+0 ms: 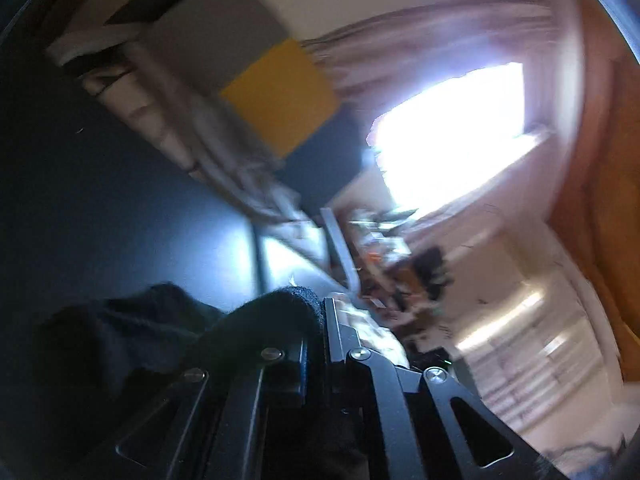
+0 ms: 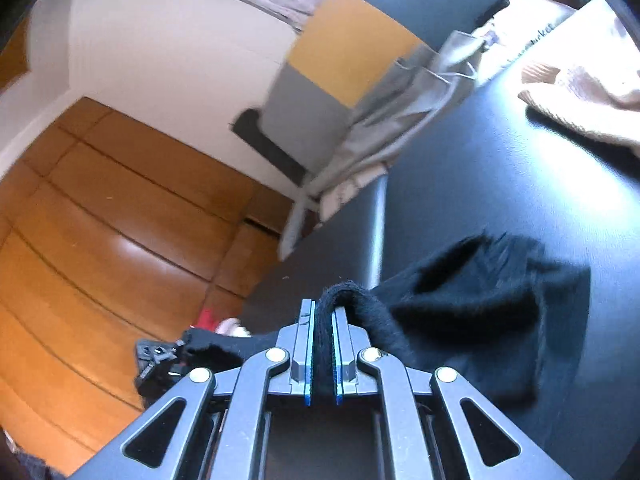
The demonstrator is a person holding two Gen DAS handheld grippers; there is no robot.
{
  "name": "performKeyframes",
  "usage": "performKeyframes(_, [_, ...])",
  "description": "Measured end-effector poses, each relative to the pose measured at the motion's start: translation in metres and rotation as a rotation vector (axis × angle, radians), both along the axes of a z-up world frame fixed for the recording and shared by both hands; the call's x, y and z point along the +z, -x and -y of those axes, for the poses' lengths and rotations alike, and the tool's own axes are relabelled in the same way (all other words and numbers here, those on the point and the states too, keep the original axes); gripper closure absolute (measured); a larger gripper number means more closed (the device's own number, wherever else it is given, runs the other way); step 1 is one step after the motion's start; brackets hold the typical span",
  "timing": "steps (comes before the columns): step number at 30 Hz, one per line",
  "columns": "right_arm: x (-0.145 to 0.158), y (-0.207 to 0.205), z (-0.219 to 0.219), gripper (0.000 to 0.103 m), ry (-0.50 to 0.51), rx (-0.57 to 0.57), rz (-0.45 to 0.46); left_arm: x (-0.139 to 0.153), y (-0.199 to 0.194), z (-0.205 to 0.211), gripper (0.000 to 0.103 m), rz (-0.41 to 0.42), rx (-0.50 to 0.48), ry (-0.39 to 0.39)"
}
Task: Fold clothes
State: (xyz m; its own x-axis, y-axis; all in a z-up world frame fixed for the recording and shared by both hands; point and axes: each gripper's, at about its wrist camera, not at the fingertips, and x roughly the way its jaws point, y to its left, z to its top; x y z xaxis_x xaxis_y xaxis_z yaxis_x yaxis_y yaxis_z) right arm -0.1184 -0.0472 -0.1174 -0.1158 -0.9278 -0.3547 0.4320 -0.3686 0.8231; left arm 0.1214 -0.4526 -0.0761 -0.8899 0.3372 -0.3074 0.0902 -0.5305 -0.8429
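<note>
A black fuzzy garment (image 2: 472, 300) hangs over the dark table (image 2: 500, 168), lifted at two edges. My right gripper (image 2: 323, 312) is shut on a folded edge of it, which bulges above the pads. In the left wrist view my left gripper (image 1: 316, 312) is shut on another edge of the black garment (image 1: 132, 336), which drapes away to the left over the dark table (image 1: 100, 200). Both views are tilted and blurred.
A grey cloth (image 2: 404, 120) hangs off the table's far edge beside a grey and yellow panel (image 2: 344, 44). A beige garment (image 2: 584, 92) lies at the table's far right. Wooden floor (image 2: 100, 220) lies beyond the edge. A bright window (image 1: 448, 128) and cluttered shelf (image 1: 396, 272) are visible.
</note>
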Motion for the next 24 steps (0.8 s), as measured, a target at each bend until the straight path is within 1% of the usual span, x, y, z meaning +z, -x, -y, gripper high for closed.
performKeyframes(2, [-0.014, 0.018, 0.002, 0.091, -0.017, -0.002, 0.076, -0.016, 0.013, 0.013, 0.083, 0.079, 0.035, -0.038])
performKeyframes(3, [-0.019, 0.025, 0.003, 0.081, -0.029, -0.010, 0.100, -0.022, 0.017, 0.016, 0.083, 0.105, 0.046, -0.048])
performKeyframes(4, [-0.022, 0.028, 0.003, 0.066, -0.041, -0.018, 0.105, -0.026, 0.016, 0.019, 0.083, 0.120, 0.063, -0.050])
performKeyframes(6, [-0.021, 0.027, -0.001, 0.056, -0.032, -0.006, 0.103, -0.033, 0.007, 0.023, 0.083, 0.133, 0.094, -0.041])
performKeyframes(7, [-0.019, 0.025, -0.003, 0.056, -0.029, 0.005, 0.090, -0.035, -0.003, 0.024, 0.082, 0.134, 0.109, -0.023])
performKeyframes(8, [-0.015, 0.021, -0.007, 0.056, -0.035, 0.016, 0.067, -0.037, -0.015, 0.025, 0.081, 0.143, 0.122, 0.003])
performKeyframes(10, [-0.002, 0.008, -0.018, 0.051, -0.063, 0.043, -0.017, -0.040, -0.038, 0.025, 0.079, 0.164, 0.146, 0.059])
performKeyframes(11, [0.005, 0.000, -0.023, 0.050, -0.094, 0.053, -0.068, -0.042, -0.047, 0.022, 0.078, 0.175, 0.149, 0.093])
performKeyframes(12, [0.011, -0.008, -0.028, 0.047, -0.124, 0.063, -0.119, -0.044, -0.056, 0.017, 0.077, 0.196, 0.144, 0.145])
performKeyframes(14, [0.018, -0.022, -0.032, 0.044, -0.211, 0.077, -0.210, -0.047, -0.069, 0.006, 0.075, 0.225, 0.124, 0.222])
performKeyframes(16, [0.018, -0.036, -0.032, 0.044, -0.321, 0.103, -0.287, -0.053, -0.077, -0.004, 0.072, 0.240, 0.086, 0.265])
performKeyframes(19, [0.009, -0.049, -0.020, 0.044, -0.480, 0.138, -0.381, -0.055, -0.076, -0.020, 0.070, 0.263, 0.048, 0.336])
performKeyframes(21, [0.001, -0.054, -0.011, 0.044, -0.550, 0.157, -0.422, -0.052, -0.070, -0.030, 0.068, 0.265, 0.023, 0.388])
performKeyframes(23, [-0.006, -0.058, -0.001, 0.044, -0.597, 0.175, -0.459, -0.049, -0.064, -0.040, 0.064, 0.265, -0.007, 0.438])
performKeyframes(24, [-0.010, -0.060, 0.005, 0.047, -0.637, 0.180, -0.488, -0.048, -0.063, -0.043, 0.064, 0.275, -0.017, 0.460])
